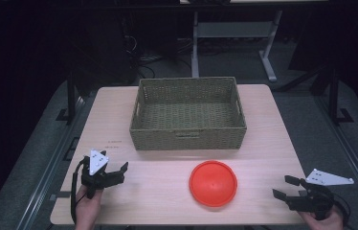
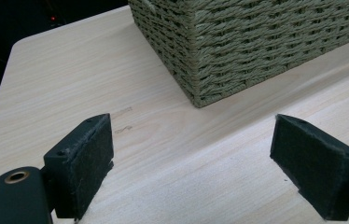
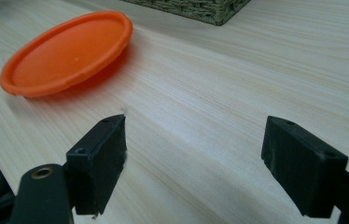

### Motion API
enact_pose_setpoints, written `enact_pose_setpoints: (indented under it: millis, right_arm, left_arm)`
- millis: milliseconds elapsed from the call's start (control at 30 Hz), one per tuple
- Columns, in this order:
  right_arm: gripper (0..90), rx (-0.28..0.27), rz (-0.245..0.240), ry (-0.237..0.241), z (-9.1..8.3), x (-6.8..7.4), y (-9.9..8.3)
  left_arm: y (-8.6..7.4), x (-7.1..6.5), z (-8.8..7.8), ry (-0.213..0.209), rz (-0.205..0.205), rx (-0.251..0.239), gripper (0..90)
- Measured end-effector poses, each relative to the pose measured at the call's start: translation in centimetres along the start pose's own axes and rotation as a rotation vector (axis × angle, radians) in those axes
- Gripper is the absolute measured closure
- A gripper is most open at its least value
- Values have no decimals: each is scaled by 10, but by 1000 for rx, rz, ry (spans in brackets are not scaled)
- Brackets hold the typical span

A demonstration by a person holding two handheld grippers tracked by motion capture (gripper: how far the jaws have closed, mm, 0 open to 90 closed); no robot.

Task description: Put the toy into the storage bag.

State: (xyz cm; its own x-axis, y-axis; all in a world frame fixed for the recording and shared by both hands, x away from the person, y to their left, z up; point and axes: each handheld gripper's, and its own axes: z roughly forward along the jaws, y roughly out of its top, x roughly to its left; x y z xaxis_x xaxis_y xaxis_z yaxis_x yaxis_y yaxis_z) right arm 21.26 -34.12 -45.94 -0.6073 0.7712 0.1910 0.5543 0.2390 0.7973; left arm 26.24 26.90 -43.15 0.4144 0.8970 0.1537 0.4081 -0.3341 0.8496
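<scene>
While empty, woven basket behind orange plate, light table

Each black gripper, left gripper and right gripper, carried a grey 3-cornered plate and trailed a black cable. Their 2 jaws ended in blocky, felt-like black pads with small screw holes.

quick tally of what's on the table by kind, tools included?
Woven basket: 1
Orange disc: 1
Handheld tools: 2, the left tool and the right tool, both open
Total: 4
</scene>
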Motion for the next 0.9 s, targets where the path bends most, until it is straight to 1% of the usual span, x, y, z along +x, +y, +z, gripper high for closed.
enact_pose_setpoints:
  millis: [100,233,300,367,400,433,467,567,600,633,700,733,767,900]
  right_arm:
    - [213,17,-10,-7,3,1,2]
    - [209,27,-22,1,5,4,5]
    - [205,26,-33,-4,5,6,7]
    - [205,15,-49,-4,5,10,10]
    - [205,15,-49,-4,5,10,10]
    - [205,13,-50,5,5,10,12]
    - [205,19,-54,14,7,12,16]
    - [207,28,-69,32,11,15,24]
    - [207,31,-67,38,13,15,26]
    - [210,33,-72,45,15,16,29]
    - [205,49,-79,49,19,17,34]
    - [205,49,-79,49,19,17,34]
    - [209,55,-84,56,22,19,39]
    - [215,58,-94,73,26,22,46]
  left_arm:
    - [0,1,0,5,-6,5,128]
    - [0,0,-2,-1,-2,-5,128]
    - [0,-1,-2,-11,0,-7,128]
    - [0,-1,-1,-11,-10,-8,128]
    - [0,-1,-1,-11,-10,-8,128]
    - [1,0,-1,-6,-12,-2,128]
    - [0,1,-2,-1,-22,-9,128]
    - [0,2,-4,2,-25,-15,128]
    - [0,3,-3,4,-25,-12,128]
    - [1,3,-2,4,-31,-13,128]
    - [2,2,-2,6,-38,-18,128]
    - [2,2,-2,6,-38,-18,128]
    - [3,1,-2,3,-29,-18,128]
    - [3,-1,-2,-2,-3,-22,128]
